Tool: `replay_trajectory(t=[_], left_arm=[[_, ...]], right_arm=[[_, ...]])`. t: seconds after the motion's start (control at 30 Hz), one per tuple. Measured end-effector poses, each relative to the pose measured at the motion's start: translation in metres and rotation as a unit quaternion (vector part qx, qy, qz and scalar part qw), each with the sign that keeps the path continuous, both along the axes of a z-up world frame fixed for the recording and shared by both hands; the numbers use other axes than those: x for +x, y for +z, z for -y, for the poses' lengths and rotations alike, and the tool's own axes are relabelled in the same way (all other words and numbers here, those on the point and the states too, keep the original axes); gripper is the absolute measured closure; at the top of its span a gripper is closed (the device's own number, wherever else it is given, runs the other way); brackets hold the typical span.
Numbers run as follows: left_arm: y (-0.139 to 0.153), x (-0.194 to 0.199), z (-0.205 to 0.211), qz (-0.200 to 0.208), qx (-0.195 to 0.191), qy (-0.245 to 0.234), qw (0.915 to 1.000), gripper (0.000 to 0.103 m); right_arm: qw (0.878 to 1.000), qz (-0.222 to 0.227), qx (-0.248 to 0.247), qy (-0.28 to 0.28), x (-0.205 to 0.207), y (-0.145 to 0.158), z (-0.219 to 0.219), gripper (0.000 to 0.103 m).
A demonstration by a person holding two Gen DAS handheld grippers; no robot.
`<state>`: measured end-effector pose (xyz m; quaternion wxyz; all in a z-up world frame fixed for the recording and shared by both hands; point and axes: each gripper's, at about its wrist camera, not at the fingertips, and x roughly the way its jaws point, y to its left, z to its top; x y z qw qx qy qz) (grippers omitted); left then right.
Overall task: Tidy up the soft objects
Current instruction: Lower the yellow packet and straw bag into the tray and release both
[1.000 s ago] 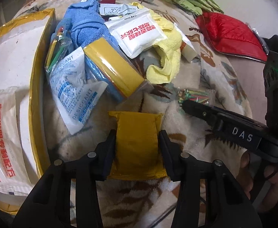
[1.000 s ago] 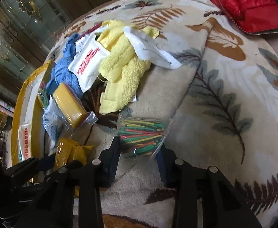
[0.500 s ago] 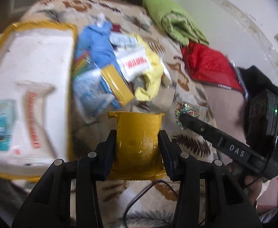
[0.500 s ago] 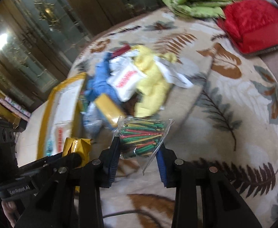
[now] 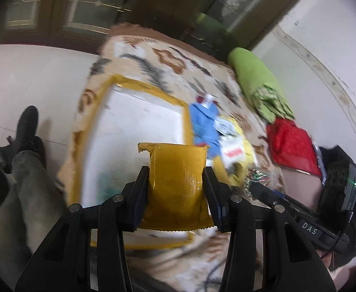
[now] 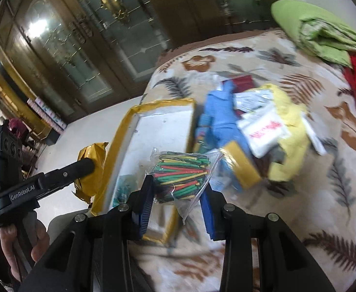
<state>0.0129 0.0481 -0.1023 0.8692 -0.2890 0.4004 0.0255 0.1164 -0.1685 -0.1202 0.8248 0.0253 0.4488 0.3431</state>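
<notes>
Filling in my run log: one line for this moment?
left gripper: shut on yellow packet | right gripper: shut on bag of coloured sticks | both above tray

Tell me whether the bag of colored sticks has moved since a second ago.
Yes. The bag of colored sticks, clamped in the right gripper, was on the blanket; it's now lifted, hanging over the yellow-rimmed box.

Yellow packet [image 5: 176,182]: glossy foil, dot-embossed. Stick bag [image 6: 181,174]: clear, shiny plastic film. Blanket [image 6: 336,194]: matt, fuzzy cloth. Tray [image 5: 139,121]: matt white base, glossy yellow-taped rim
</notes>
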Motion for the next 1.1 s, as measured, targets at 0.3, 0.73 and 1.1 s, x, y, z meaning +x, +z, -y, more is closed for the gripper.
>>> replay_trajectory(t=[0.3,0.73,1.1], left_arm=[[-0.038,0.025,-0.052,-0.037,-0.003,0.026,0.999,0.059],[-0.085,0.067,-0.052,-0.087,0.043,-0.003,0.9953,0.059],[-0.095,0.073,-0.048,-0.093,0.057,-0.014,0.9939,0.059]], right_arm=[[0.999,-0.032,-0.024,0.022,0.032,-0.034,-0.065,0.067],[0.995,-0.061,-0.071,0.033,0.061,-0.081,-0.11,0.067],[0.993,-0.024,-0.109,0.047,0.054,-0.082,-0.127,0.062]])
